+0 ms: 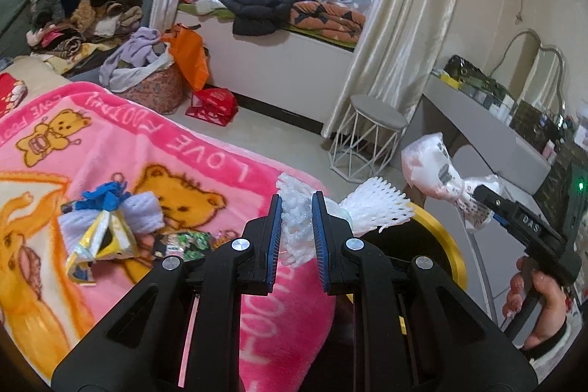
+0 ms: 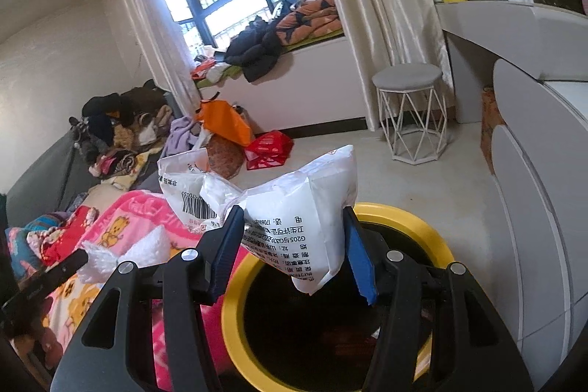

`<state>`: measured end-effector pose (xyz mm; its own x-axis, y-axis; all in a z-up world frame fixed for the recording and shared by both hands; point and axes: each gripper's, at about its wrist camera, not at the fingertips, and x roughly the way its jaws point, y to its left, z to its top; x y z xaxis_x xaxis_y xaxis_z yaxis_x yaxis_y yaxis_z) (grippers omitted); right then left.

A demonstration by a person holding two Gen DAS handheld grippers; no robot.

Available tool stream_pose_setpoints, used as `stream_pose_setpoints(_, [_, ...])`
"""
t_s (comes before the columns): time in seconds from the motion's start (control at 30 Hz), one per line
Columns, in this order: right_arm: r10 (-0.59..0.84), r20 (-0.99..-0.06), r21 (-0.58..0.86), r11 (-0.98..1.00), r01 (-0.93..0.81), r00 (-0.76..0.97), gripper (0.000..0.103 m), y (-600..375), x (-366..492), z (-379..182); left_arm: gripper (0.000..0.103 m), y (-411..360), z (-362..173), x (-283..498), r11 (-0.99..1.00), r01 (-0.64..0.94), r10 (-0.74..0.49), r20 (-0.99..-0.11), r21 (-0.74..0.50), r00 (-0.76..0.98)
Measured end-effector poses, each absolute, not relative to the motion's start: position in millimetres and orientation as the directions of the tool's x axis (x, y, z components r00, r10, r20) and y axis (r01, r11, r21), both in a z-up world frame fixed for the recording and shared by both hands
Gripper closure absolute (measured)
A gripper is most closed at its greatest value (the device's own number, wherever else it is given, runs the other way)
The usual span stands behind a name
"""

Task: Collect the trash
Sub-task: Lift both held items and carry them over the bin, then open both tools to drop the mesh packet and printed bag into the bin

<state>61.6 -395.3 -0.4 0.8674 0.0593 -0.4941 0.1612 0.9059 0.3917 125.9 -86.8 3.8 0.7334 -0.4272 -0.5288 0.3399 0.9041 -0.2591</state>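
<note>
My left gripper (image 1: 297, 208) is shut on a white foam net sleeve (image 1: 375, 204), held at the edge of the pink bear blanket (image 1: 121, 142) beside the yellow-rimmed bin (image 1: 446, 245). My right gripper (image 2: 290, 241) is shut on a white printed plastic bag (image 2: 312, 208), held right above the bin's dark opening (image 2: 316, 337); the bin's yellow rim (image 2: 400, 214) rings it. The right gripper and its bag (image 1: 437, 171) also show in the left wrist view. More trash lies on the blanket: a yellow wrapper (image 1: 99, 241), a blue scrap (image 1: 106, 197), a white mesh piece (image 1: 143, 212) and a green packet (image 1: 183, 241).
A white wire-frame stool (image 2: 411, 112) stands on the floor beyond the bin. A grey dresser (image 2: 533, 171) is to the right. Laundry basket (image 1: 154, 87), orange bag (image 1: 187, 54) and red bag (image 1: 213, 105) sit near the window seat. Clothes are piled at the far left.
</note>
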Motion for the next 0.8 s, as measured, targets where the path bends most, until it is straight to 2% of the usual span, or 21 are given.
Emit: stream_pose_setpoints(0.8, [-0.059, -0.587, 0.345, 0.884, 0.315, 0.807, 0.050, -429.1, 66.9, -46.7, 0.091, -169.6, -42.6, 118.7, 0.833, 0.521, -0.509, -0.628, -0.186, 0.588])
